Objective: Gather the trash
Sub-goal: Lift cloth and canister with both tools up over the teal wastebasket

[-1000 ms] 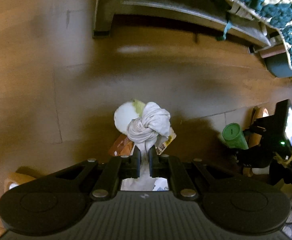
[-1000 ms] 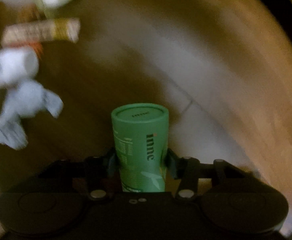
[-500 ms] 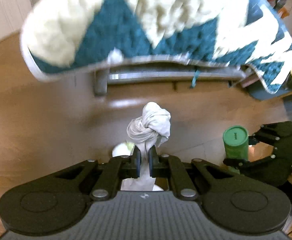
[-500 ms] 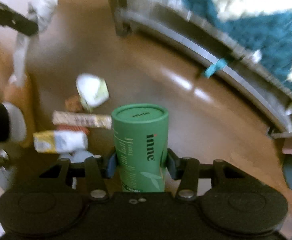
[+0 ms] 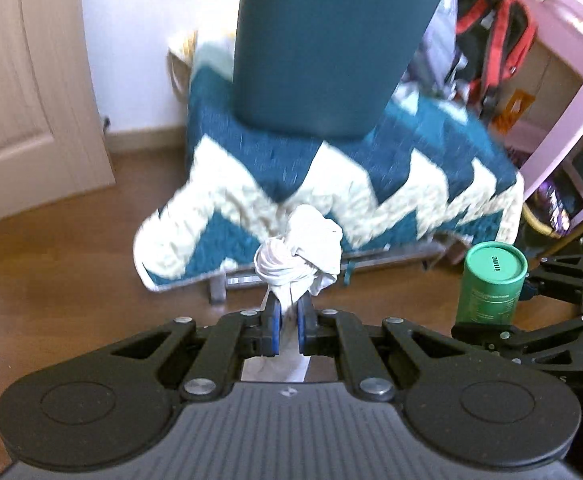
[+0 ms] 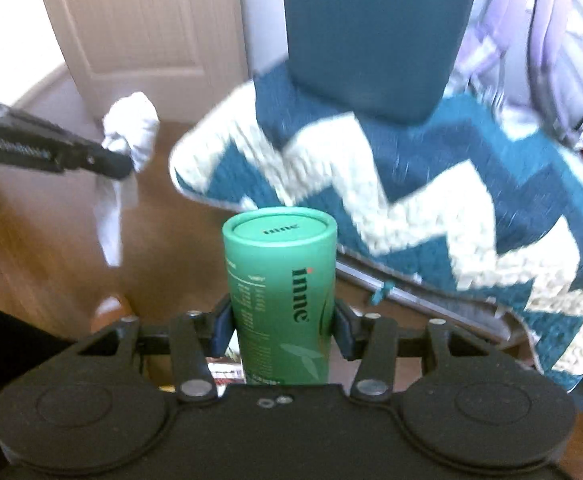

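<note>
Left gripper (image 5: 287, 322) pinches the knotted white cloth (image 5: 299, 254), right gripper (image 6: 282, 330) clamps the green tube (image 6: 281, 296) upright; teal bin (image 5: 331, 44) stands ahead above both.

floor (image 5: 51, 264) – brown wood | door (image 5: 19, 80) – pale | shelf (image 5: 571, 92) – pink

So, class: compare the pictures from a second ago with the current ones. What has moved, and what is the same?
Both grippers rose from the floor: the views swung from bare wood and scattered litter up to the zigzag blanket and door. The left gripper carried the knotted white bag up; the right gripper carried the green tube. Nothing was taken or released. Both grips are unchanged.
</note>
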{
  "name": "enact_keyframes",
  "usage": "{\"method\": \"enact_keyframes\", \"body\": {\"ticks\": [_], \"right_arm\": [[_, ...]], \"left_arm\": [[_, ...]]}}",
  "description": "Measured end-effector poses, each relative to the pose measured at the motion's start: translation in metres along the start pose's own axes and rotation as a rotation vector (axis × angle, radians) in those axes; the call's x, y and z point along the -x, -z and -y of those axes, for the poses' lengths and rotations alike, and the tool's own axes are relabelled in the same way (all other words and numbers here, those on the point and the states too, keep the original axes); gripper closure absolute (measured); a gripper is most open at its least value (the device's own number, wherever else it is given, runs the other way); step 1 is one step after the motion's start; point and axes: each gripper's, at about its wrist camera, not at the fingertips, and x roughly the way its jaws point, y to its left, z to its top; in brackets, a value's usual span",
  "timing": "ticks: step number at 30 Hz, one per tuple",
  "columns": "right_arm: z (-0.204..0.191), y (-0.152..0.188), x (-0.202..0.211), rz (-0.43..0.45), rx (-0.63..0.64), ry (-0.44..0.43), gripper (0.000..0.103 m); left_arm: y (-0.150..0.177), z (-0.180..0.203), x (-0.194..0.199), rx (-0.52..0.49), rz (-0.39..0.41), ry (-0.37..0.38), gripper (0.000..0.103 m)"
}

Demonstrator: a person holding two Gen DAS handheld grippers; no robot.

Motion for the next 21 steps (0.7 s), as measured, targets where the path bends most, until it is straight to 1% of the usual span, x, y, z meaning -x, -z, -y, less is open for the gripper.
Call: {"method": "enact_keyframes", "body": {"ticks": [6,9,12,16,21], "right_arm": [[-0.003,-0.026,0.063,0.134,-0.011,0.013,0.055],[0.001,-0.041,0.09,0.199,-0.023,0.027,0.055],[0.007,-0.059,0.114,0.264,-0.026,0.05,0.055],[0.015,-0.087,0.147,0.373,-0.008,0.11,0.055],[0.034,-0.128,0.18,0.482,-0.012,0.152,0.055]], "left_arm": [[-0.015,0.027,0.056,-0.026,0.109,-0.027,0.095],[-0.026,0.04,0.077,-0.039,0.158,-0.032,0.095],[-0.041,0.051,0.092,-0.048,0.189,-0.038,0.095],[-0.069,0.065,0.113,-0.059,0.24,-0.025,0.095],[-0.114,0.077,0.136,-0.041,0.329,-0.019,0.095]]}}
